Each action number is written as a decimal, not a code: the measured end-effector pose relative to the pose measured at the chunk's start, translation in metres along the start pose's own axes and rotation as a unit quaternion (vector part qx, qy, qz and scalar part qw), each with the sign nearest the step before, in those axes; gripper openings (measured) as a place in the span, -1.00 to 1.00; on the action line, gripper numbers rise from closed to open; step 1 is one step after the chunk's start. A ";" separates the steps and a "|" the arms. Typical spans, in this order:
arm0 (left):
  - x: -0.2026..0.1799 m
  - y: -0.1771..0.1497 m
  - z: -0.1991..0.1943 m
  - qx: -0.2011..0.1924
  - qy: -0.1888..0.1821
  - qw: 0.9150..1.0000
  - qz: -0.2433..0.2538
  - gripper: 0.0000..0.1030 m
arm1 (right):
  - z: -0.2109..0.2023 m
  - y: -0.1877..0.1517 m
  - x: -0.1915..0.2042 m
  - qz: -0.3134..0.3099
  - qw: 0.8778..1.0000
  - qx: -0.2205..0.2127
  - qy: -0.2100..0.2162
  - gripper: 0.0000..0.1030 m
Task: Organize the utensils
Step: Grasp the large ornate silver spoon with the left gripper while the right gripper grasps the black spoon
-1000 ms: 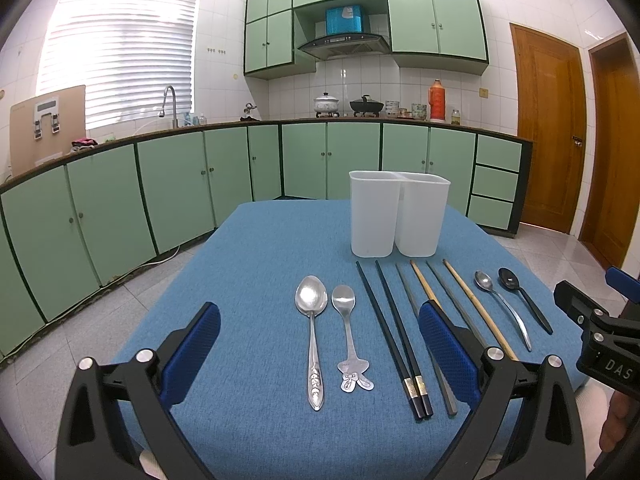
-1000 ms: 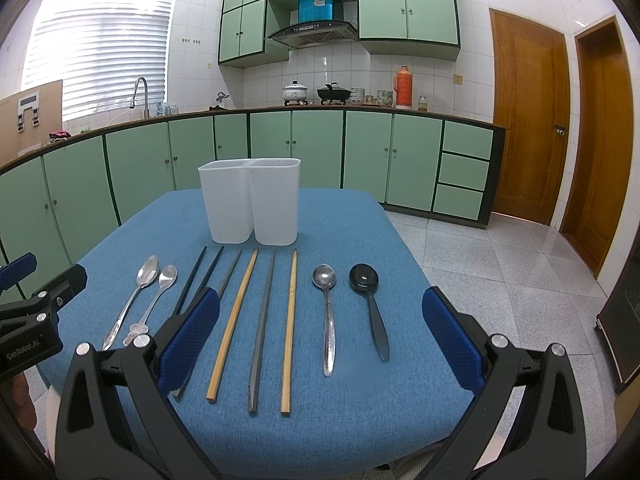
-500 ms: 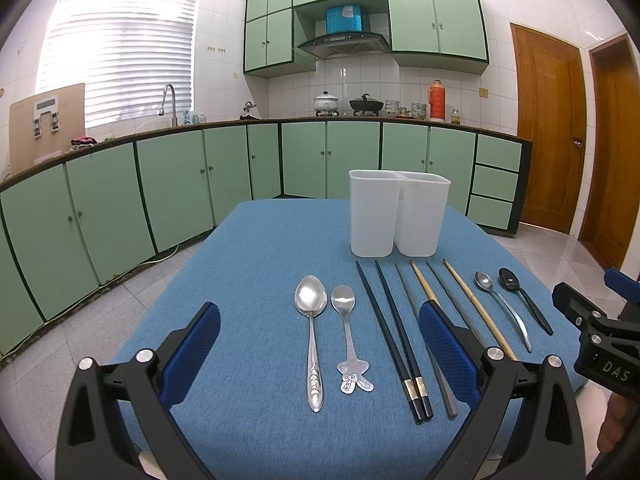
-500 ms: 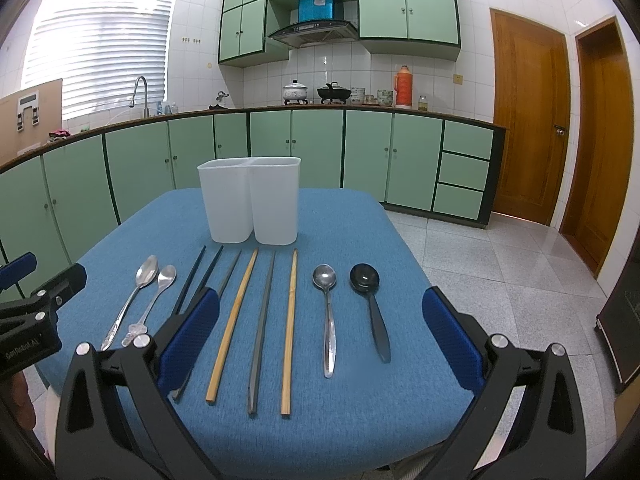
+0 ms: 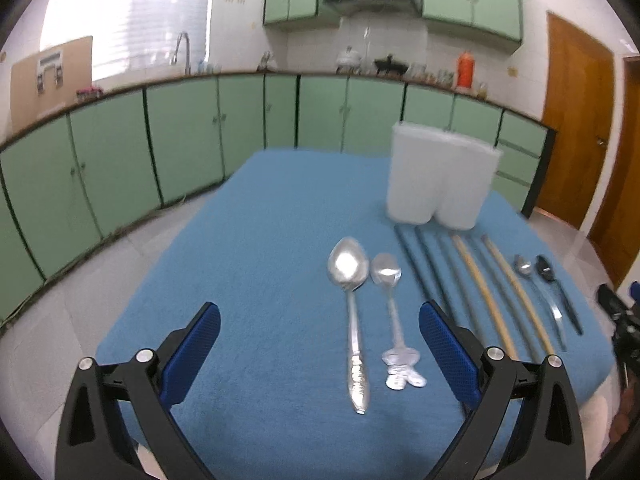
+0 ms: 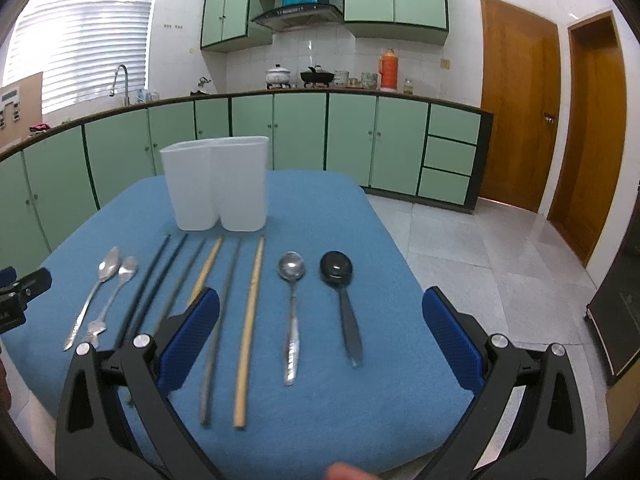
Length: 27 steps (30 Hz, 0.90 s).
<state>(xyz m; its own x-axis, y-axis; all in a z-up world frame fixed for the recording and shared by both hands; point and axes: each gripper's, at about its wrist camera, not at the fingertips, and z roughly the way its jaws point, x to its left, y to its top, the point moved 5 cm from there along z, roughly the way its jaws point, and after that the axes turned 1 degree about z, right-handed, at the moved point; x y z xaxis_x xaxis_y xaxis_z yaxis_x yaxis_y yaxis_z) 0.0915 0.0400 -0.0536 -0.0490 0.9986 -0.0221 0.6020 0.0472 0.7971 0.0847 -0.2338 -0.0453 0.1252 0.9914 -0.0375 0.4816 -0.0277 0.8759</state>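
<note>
A row of utensils lies on the blue tablecloth [image 5: 256, 240]. In the left wrist view my left gripper [image 5: 319, 354] is open above the near edge, with a large steel spoon [image 5: 350, 300] and a small spoon [image 5: 392, 312] just inside its right finger. Dark chopsticks [image 5: 424, 264] and wooden chopsticks [image 5: 480, 284] lie further right. In the right wrist view my right gripper [image 6: 320, 342] is open over a wooden chopstick [image 6: 250, 320], a steel spoon [image 6: 292, 312] and a black spoon [image 6: 344, 300]. A white two-compartment holder [image 6: 218, 184] stands upright behind them.
Green kitchen cabinets [image 6: 300, 132] line the far wall, with pots and a red flask on the counter. Wooden doors [image 6: 516, 112] stand at the right. Tiled floor [image 6: 480, 248] surrounds the table. The other gripper's body shows at the left edge [image 6: 20, 292] of the right wrist view.
Both grippers have moved forward and tilted down over the utensils; the left view has swung leftward and is blurred. Both stay open.
</note>
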 end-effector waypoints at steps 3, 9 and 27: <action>0.001 0.005 0.017 0.018 0.010 1.000 0.007 0.88 | 0.012 0.005 -0.009 0.004 1.000 0.006 -0.006 0.91; -0.004 0.027 0.059 0.051 0.007 0.999 0.004 0.88 | 0.038 0.016 -0.019 0.000 0.999 0.018 -0.027 0.91; -0.012 0.036 0.133 0.136 -0.013 0.991 0.001 0.41 | 0.101 0.023 -0.017 -0.012 0.996 0.081 -0.020 0.91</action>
<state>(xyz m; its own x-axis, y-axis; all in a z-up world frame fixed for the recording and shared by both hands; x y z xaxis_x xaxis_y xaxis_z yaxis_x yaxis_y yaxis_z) 0.2198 0.0336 -0.1048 -0.0302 0.9988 -0.0389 0.7944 0.0476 0.6055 0.1813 -0.2643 -0.0732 0.1454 0.9862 -0.0794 0.6181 -0.0279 0.7856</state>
